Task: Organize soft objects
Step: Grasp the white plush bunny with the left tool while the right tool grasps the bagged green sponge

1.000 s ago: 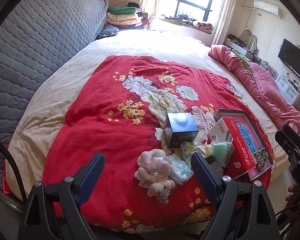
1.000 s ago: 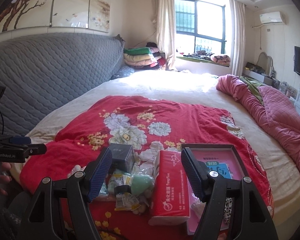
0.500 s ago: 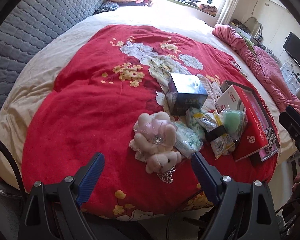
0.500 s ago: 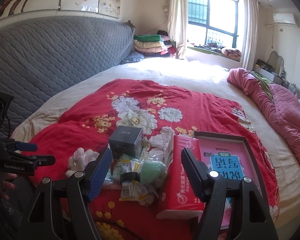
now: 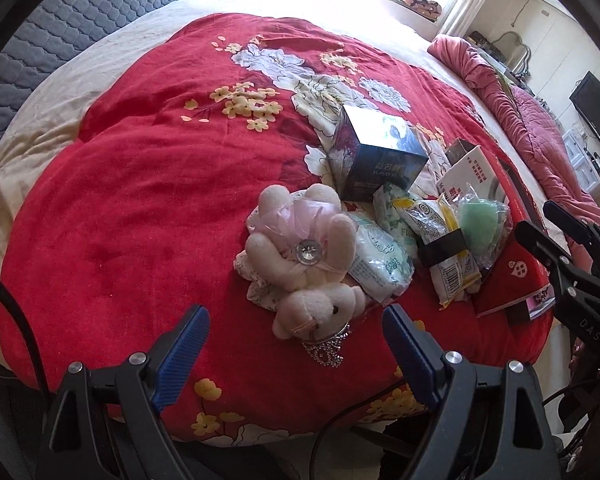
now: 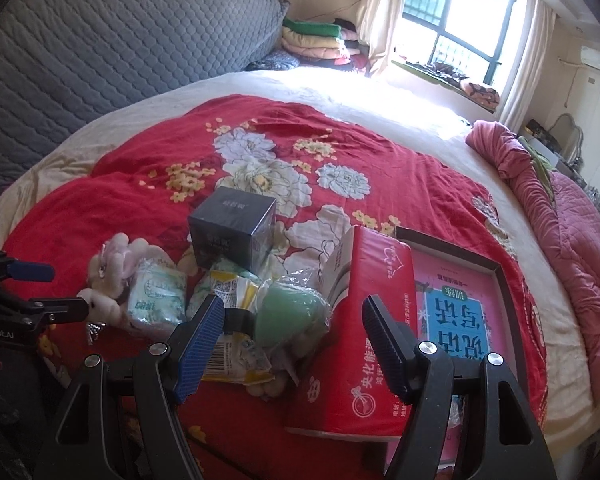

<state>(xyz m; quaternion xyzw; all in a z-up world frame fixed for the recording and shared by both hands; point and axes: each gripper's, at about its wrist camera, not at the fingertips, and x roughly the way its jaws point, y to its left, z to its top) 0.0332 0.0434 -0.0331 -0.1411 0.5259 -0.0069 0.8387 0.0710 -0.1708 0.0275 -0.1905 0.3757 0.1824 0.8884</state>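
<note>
Red floral quilt (image 5: pixel 148 184) is filling most of the left wrist view, spread over a round bed. The left gripper (image 5: pixel 296 344) is hanging above the quilt's near edge with its blue-padded jaws spread wide and nothing between them. Just beyond the jaws a pale plush bear (image 5: pixel 300 256) in a pink gauzy dress is lying on the quilt, a small silver tiara (image 5: pixel 326 350) touching its head. Against the bear's right side a green-and-white soft pack (image 5: pixel 380 260) is resting, and next to that a yellow snack packet (image 5: pixel 444 240) and a clear bag with a green sponge (image 5: pixel 480 224) inside. Behind them a dark box (image 5: pixel 380 160) is standing upright. The right gripper is showing at the right edge, over the red tissue pack (image 5: pixel 512 276).

Seen from the right wrist, the right gripper (image 6: pixel 294 338) is poised low over the clutter, its jaws released and gripping nothing. Between the jaws in this view the green sponge (image 6: pixel 288 316) in its bag is lying beside the snack packet (image 6: pixel 232 292). The red tissue pack (image 6: pixel 360 344) is leaning on the rim of a dark-framed tray (image 6: pixel 496 276) that is holding a pink-and-blue booklet (image 6: pixel 460 312). To the left the soft pack (image 6: pixel 156 296) is lying against the plush bear (image 6: pixel 116 264), and the dark box (image 6: pixel 232 228) is sitting behind them. The left gripper (image 6: pixel 32 280) is showing at the left edge. A grey quilted headboard (image 6: pixel 120 40) is curving behind the bed, and a pink blanket (image 6: pixel 556 208) is bunched along the right side.
</note>
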